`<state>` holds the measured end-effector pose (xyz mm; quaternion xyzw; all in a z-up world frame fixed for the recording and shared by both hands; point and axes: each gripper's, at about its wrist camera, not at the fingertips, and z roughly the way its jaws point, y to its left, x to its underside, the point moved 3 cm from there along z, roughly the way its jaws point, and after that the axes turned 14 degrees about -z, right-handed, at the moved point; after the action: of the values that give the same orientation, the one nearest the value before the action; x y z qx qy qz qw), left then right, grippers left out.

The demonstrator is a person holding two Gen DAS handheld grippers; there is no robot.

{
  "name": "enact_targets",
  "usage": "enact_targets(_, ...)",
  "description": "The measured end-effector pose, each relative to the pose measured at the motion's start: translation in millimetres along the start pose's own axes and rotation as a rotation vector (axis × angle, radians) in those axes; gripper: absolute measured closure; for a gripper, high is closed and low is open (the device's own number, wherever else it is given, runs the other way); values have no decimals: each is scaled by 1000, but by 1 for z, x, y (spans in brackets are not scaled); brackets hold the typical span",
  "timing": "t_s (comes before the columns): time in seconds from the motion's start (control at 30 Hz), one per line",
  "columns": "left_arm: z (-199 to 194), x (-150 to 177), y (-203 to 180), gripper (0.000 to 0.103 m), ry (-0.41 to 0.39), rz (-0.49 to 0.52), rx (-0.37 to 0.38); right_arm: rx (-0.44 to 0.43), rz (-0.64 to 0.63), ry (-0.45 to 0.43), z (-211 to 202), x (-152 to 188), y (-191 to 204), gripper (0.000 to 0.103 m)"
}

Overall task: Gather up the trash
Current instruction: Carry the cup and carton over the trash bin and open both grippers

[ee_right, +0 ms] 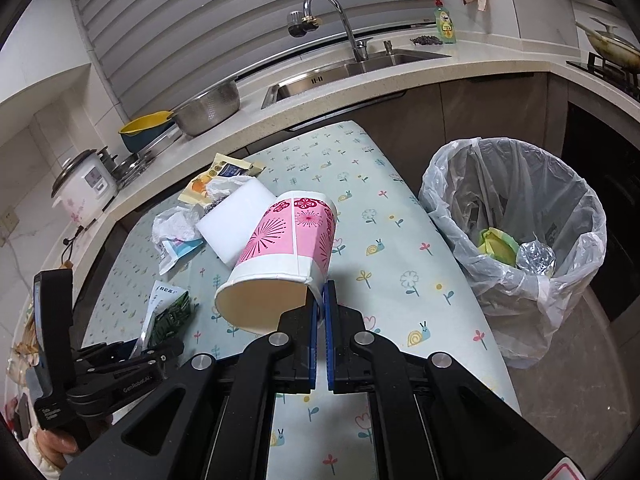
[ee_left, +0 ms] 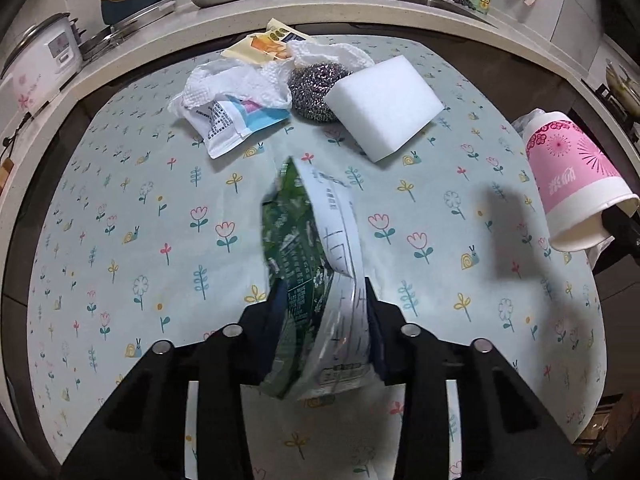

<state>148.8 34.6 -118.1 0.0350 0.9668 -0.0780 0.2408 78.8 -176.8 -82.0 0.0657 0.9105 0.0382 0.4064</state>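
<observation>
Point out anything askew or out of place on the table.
The steel scourer and white sponge lie among crumpled tissue and wrappers: cleaning tools mixed in with the trash. The sponge leans tilted on the scourer.

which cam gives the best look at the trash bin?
Right wrist view. The trash bin with its clear liner is whole there, beside the table, with yellow-green and silvery trash visible inside. The left wrist view does not show the bin clearly; only a bit of what looks like its liner peeks out behind the pink paper cup.
</observation>
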Motion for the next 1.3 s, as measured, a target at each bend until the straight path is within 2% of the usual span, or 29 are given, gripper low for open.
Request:
enact_targets(0.13,-5,-1,-7,77,26,-11,69,-4,-3,-6,-2,-2,0,100)
enact_targets(0.4,-19,-6,-48,79,15,36,141,34,13,-38,-17,-8,-21,100)
enact_targets(0.77,-32,-21,-148,81,-8,154,267,151,91,-72,-39,-10,-90,100)
enact_targets(1.07,-30,-34,-237,81,-16,243,374,257,165,-67,-39,-5,-158,100)
enact_targets(1.3,-20,-47,-297,81,0,289,441,307,220,-50,-34,2,-195,100)
